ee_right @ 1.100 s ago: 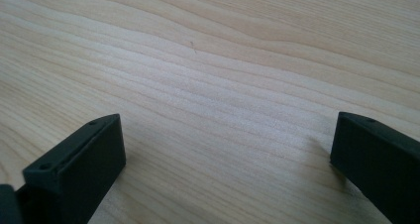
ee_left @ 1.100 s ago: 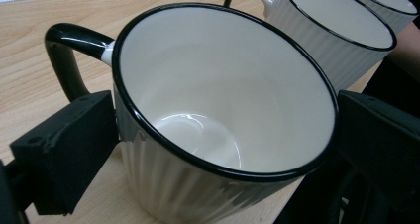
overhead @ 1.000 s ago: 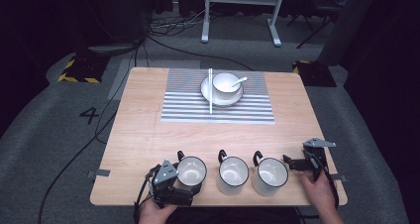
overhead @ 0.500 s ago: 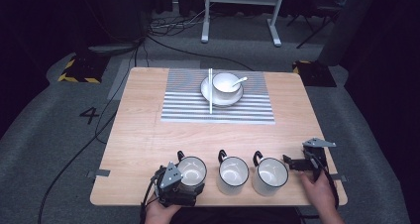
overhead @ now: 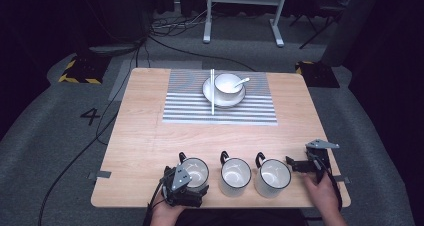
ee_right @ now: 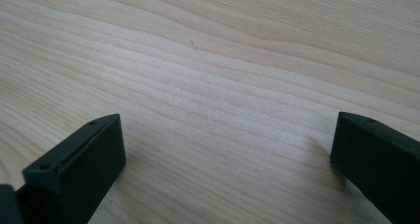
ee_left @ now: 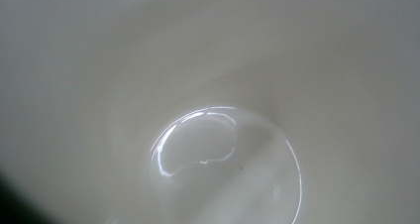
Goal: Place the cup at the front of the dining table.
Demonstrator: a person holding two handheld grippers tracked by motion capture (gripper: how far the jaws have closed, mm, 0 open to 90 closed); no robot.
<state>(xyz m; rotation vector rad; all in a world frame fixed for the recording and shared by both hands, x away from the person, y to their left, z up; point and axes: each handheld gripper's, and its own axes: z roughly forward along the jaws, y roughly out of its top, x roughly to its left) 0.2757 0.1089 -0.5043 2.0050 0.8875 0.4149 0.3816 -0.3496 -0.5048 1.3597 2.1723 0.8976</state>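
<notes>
Since a second ago, the left hand-held gripper (overhead: 192,182) has slid closer to the left mug (overhead: 194,172) and now sits at its near rim. Its own camera looks right down into the mug's white inside (ee_left: 218,135), so I cannot tell how wide its jaws are. The right hand-held gripper (ee_right: 225,154) has stayed put, jaws wide apart and holding nothing, low over bare desk (ee_right: 213,70) beside the right mug (overhead: 272,176). A middle mug (overhead: 235,175) stands between them.
</notes>
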